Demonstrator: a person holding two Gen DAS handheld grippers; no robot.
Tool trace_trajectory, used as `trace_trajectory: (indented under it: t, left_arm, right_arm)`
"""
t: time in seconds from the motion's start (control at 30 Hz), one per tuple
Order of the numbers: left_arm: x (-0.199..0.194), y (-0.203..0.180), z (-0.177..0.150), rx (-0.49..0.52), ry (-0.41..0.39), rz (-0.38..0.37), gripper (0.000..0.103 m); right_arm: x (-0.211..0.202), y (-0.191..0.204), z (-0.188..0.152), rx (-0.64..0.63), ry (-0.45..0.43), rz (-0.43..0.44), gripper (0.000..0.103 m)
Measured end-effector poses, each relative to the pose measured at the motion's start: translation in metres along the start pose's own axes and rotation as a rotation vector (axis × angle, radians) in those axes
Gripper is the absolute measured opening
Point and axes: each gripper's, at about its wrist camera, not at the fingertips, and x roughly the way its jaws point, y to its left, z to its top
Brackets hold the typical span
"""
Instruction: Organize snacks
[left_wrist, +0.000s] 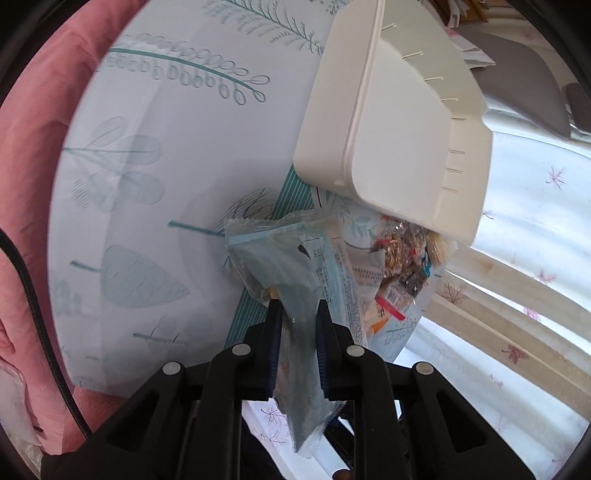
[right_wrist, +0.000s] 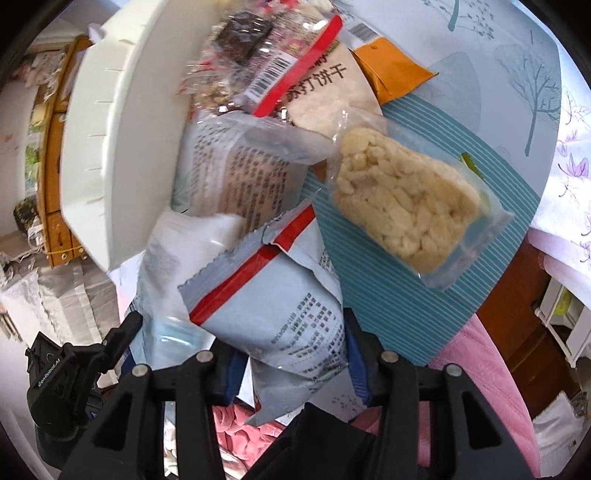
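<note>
A round tabletop (left_wrist: 155, 155) with a pale cover printed in teal leaves and bare trees fills most of both views, a teal striped mat (right_wrist: 406, 266) lying on it. Pink quilted fabric (left_wrist: 26, 184) borders it at nine o'clock in the left wrist view. Bright daylight falls on white cloth with small pink leaf prints (left_wrist: 535, 206) at three o'clock. In the right wrist view a yellow-brown wooden frame (right_wrist: 55, 177) stands at nine o'clock and dark brown wooden furniture (right_wrist: 517, 325) at four o'clock.
</note>
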Motion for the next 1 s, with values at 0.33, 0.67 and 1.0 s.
trace_trajectory:
  t: [0.33,0.67,1.0]
  left_arm:
    - [-0.077,0.009,-0.034,0.025,-0.119,-0.077,0.013]
    - [-0.138,-0.024,-0.061,0.065,-0.273,-0.125,0.013]
    - [-0.185,-0.084,-0.067,0.123,-0.452,-0.148,0.012]
  right_arm:
    - [-0.042,0.017,-0.027,-0.123,-0.041,0.033,0.047]
    - [-0.086,0.066,-0.021,-0.412,-0.153,0.061,0.047]
    - [-0.121,0.115,0.006,-0.677,-0.257,0.098,0.047]
